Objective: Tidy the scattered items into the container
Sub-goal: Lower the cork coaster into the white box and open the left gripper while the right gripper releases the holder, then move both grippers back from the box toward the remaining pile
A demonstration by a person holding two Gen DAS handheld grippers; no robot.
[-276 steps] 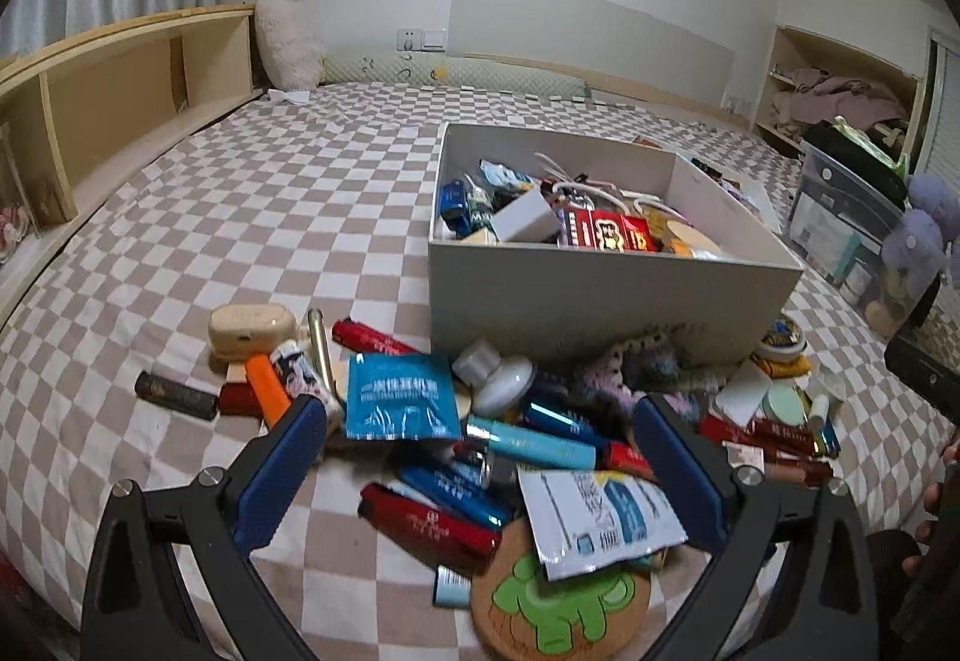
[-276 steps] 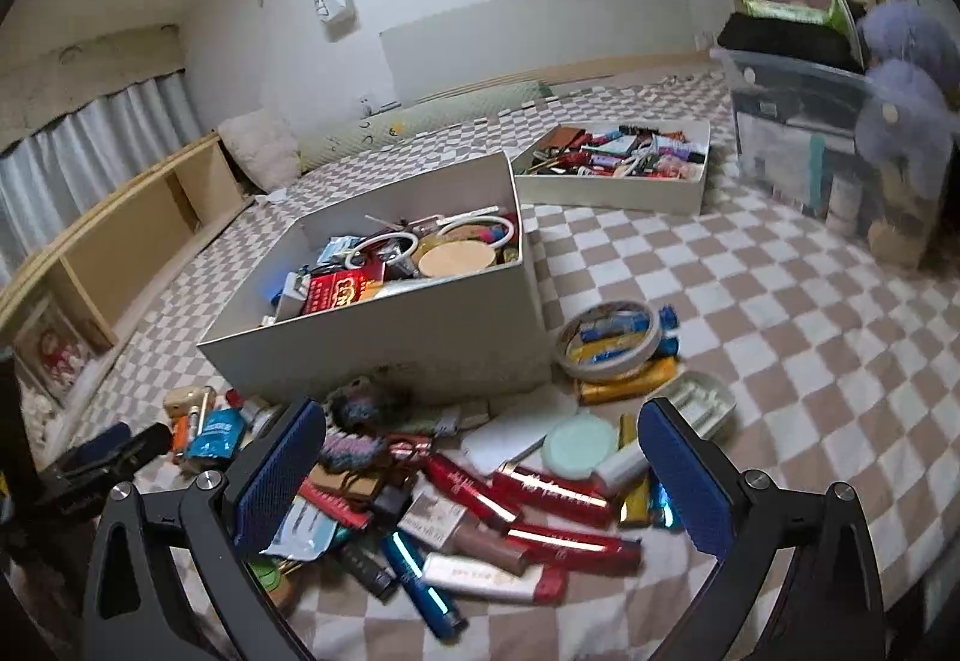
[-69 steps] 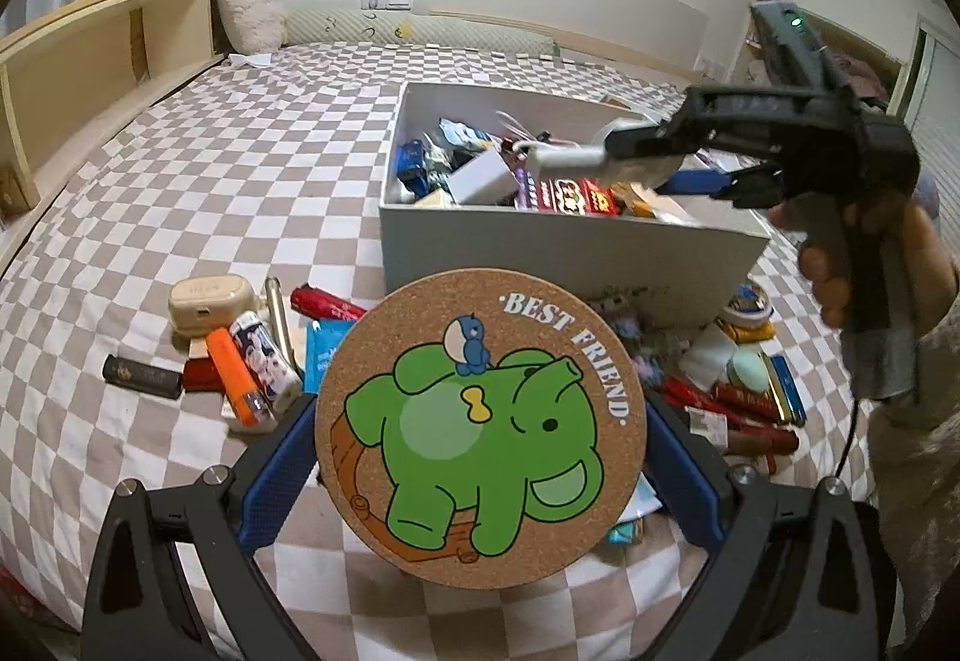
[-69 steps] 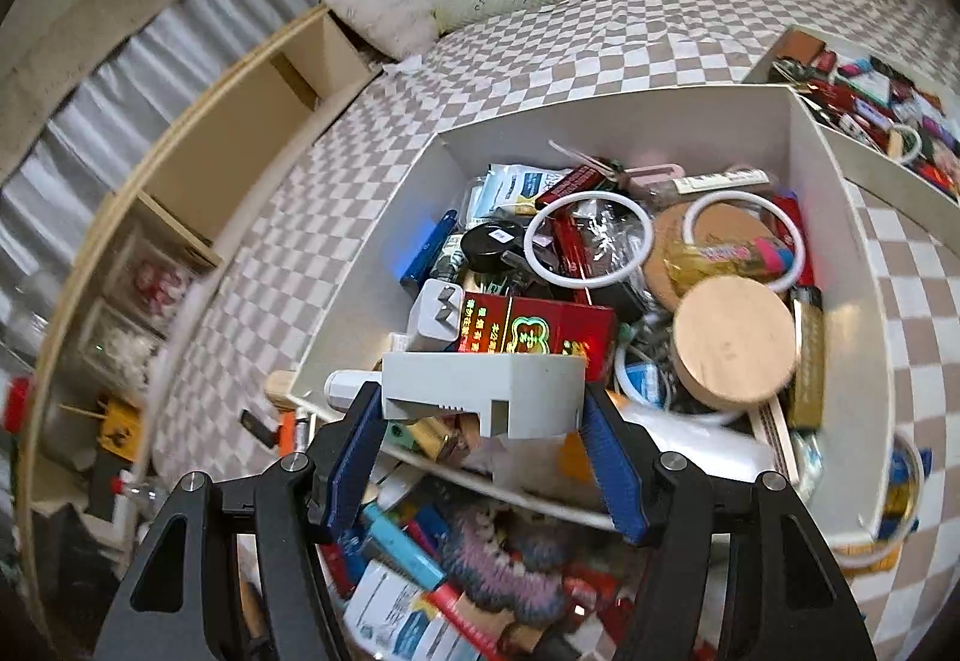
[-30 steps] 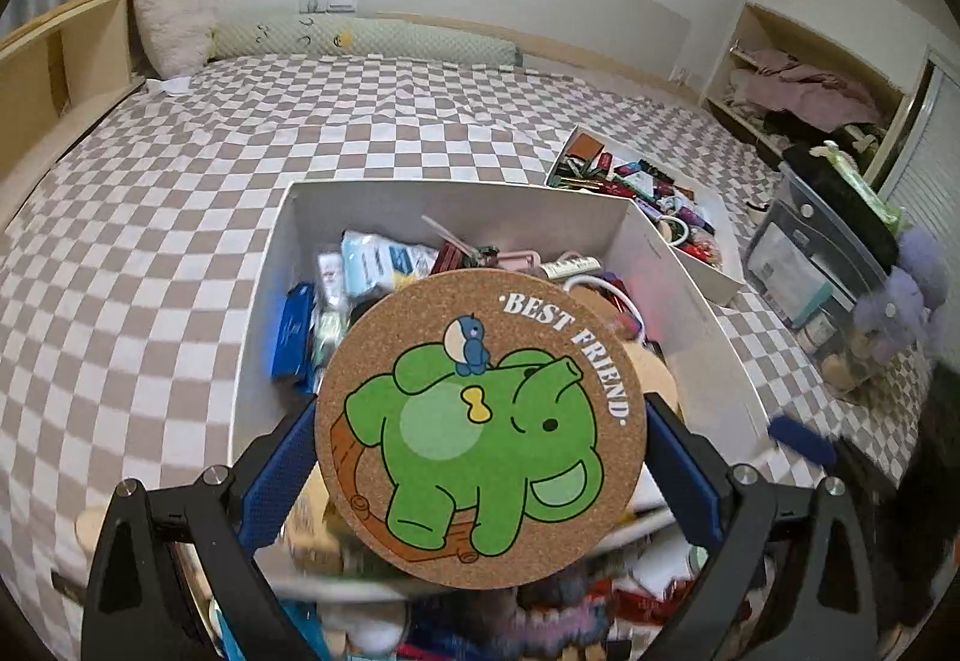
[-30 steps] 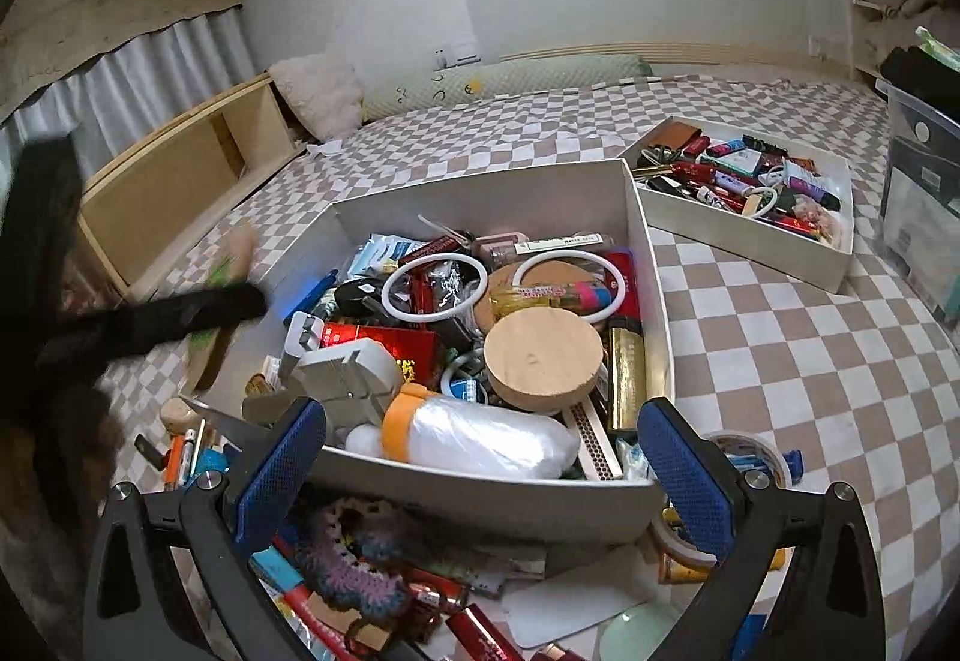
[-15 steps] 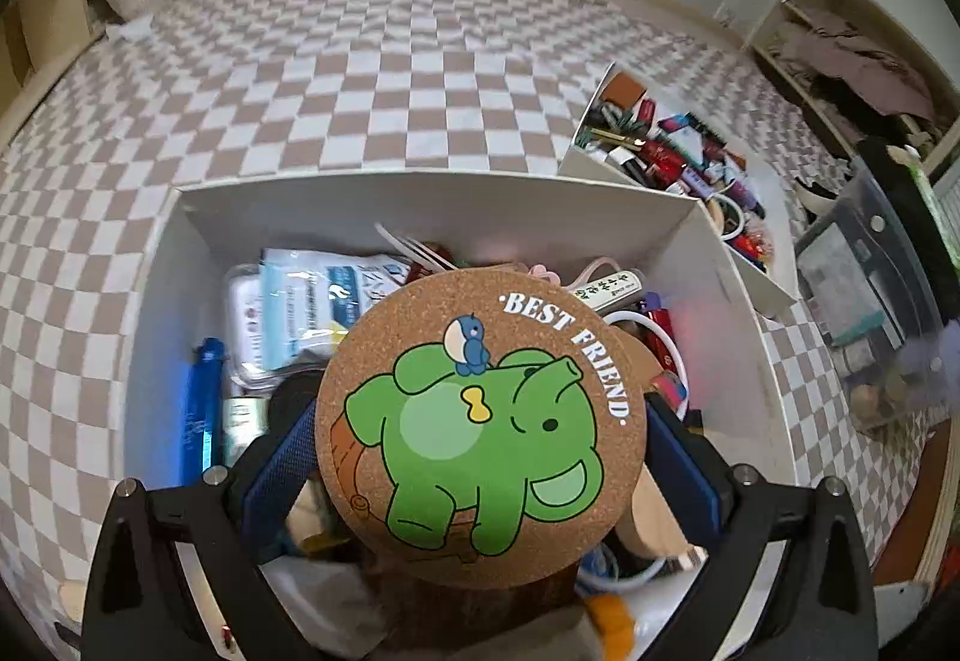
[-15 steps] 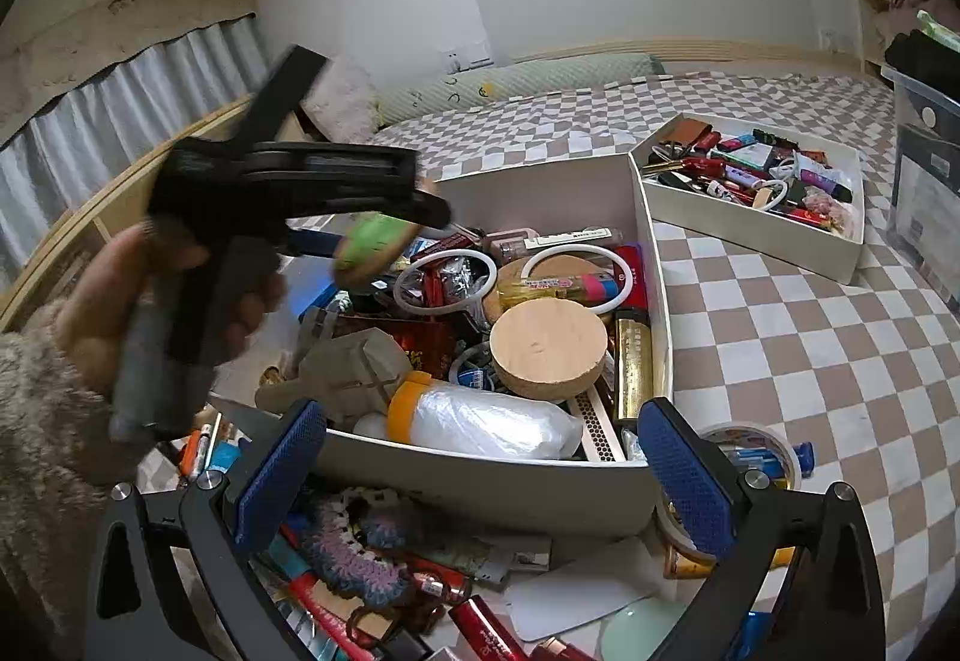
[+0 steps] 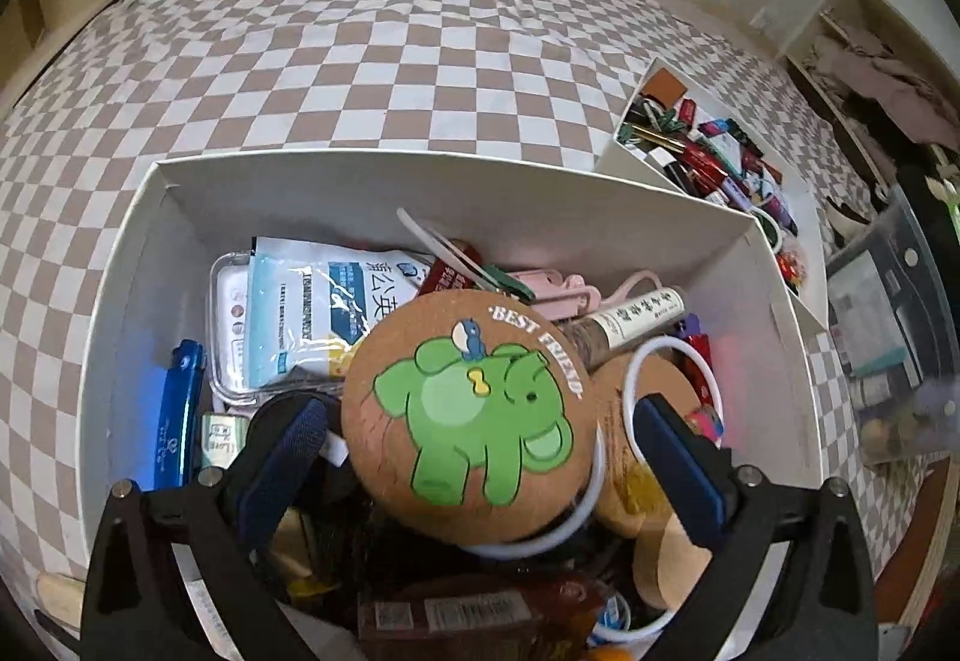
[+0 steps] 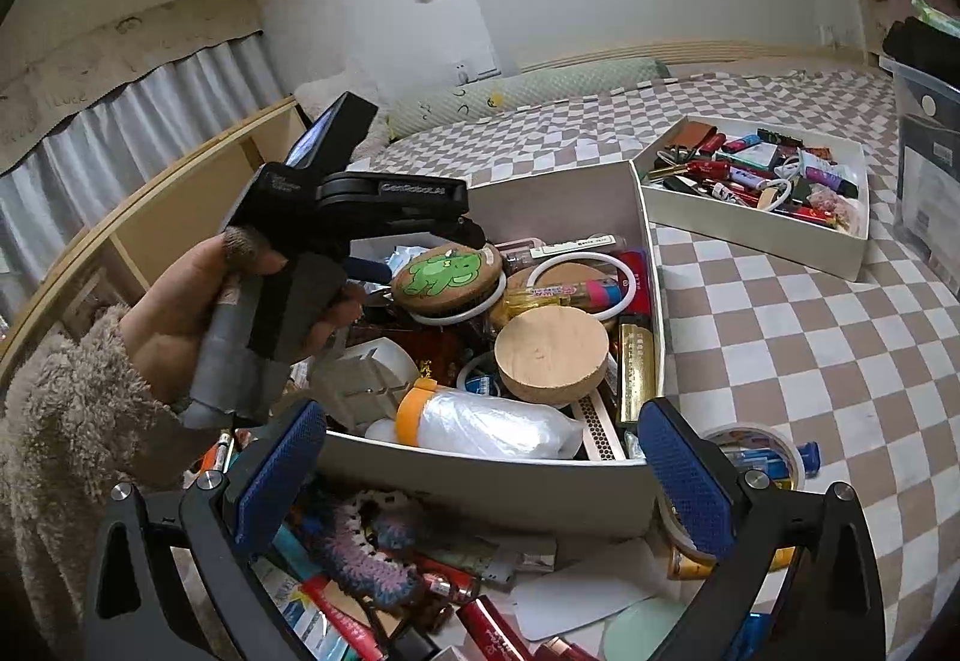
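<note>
The round cork coaster [image 9: 474, 412] with the green elephant print lies inside the big white box [image 9: 360, 181], tilted on top of the pile there, its near edge over a white ring [image 9: 591, 505]. The left tool [image 9: 474, 457] hangs above it with its blue pads spread wide; neither pad touches the coaster, a clear gap showing on both sides. From the right wrist view the same coaster [image 10: 447, 274] sits near the far left of the box [image 10: 576, 205], just in front of the left tool [image 10: 420, 235], which a hand [image 10: 198, 313] in a fuzzy beige sleeve [image 10: 66, 421] grips.

Around the coaster lie a pale blue packet [image 9: 318, 307], a blue bar [image 9: 177, 409] by the left wall, a wooden lid [image 10: 552, 355] and a plastic-wrapped bottle [image 10: 480, 424] against the near wall.

The right tool [image 10: 480, 463] hovers near the box's near wall, pads wide apart and empty. Below it, loose tubes and a crocheted piece [image 10: 366, 553] are scattered on the checkered bed [image 10: 810, 361]. A smaller tray [image 10: 756, 223] of items stands to the far right.
</note>
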